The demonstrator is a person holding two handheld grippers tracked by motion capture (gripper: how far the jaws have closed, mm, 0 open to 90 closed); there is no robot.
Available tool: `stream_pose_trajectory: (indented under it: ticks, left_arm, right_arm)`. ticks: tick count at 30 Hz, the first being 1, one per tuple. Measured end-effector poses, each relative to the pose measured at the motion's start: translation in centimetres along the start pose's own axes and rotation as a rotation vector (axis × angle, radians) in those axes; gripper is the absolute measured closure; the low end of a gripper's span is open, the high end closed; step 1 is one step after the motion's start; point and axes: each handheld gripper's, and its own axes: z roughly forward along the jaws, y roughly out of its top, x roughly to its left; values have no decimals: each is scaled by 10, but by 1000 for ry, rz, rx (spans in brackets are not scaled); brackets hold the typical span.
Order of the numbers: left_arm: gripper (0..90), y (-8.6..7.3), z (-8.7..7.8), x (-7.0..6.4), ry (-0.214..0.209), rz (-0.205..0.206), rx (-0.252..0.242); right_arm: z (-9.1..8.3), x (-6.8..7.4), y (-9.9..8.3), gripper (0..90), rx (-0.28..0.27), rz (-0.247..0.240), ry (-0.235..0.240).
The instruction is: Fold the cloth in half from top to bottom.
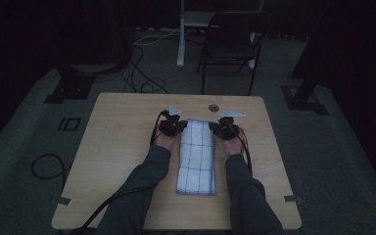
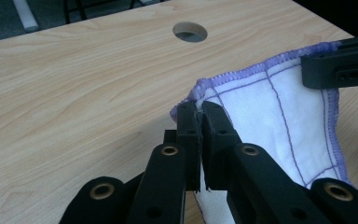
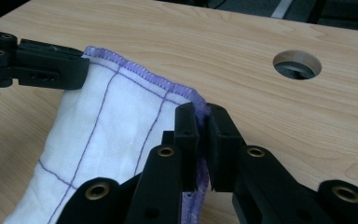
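Note:
A white cloth (image 1: pixel 196 157) with purple grid lines and a purple hem lies folded into a long strip on the wooden table (image 1: pixel 122 137). My left gripper (image 1: pixel 174 125) is shut on the cloth's far left corner, and the pinched hem shows between the jaws of the left gripper (image 2: pixel 200 109). My right gripper (image 1: pixel 223 128) is shut on the far right corner. In the right gripper view the right gripper (image 3: pixel 201 112) pinches the purple edge of the cloth (image 3: pixel 112 126). The far edge of the cloth (image 2: pixel 279 102) is lifted slightly off the wood between the two grippers.
A round cable hole (image 1: pixel 213 107) lies in the table just beyond the cloth. A dark chair (image 1: pixel 230 44) and a white post (image 1: pixel 181 34) stand on the floor behind the table. Cables (image 1: pixel 142 78) trail over the carpet.

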Motion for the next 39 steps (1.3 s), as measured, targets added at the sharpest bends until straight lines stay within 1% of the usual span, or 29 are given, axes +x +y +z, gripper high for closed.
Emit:
stream_pose_trajectory:
  ticks: [9, 17, 24, 33, 39]
  left_arm:
    - [874, -4, -13, -4, -16, 4, -50]
    - [873, -6, -25, -6, -30, 13, -81]
    - [873, -9, -35, -9, -44, 21, -99]
    - [873, -13, -47, -14, -57, 30, -125]
    - [873, -16, -53, -16, -64, 32, -130]
  right_arm:
    - [-10, 7, -4, 848, -26, -19, 11]
    - [-22, 14, -4, 848, -59, -33, 27]
    - [-31, 18, -3, 848, -73, -59, 37]
    - [-43, 22, -5, 848, -88, -81, 47]
    - [-48, 26, -6, 848, -95, -92, 56]
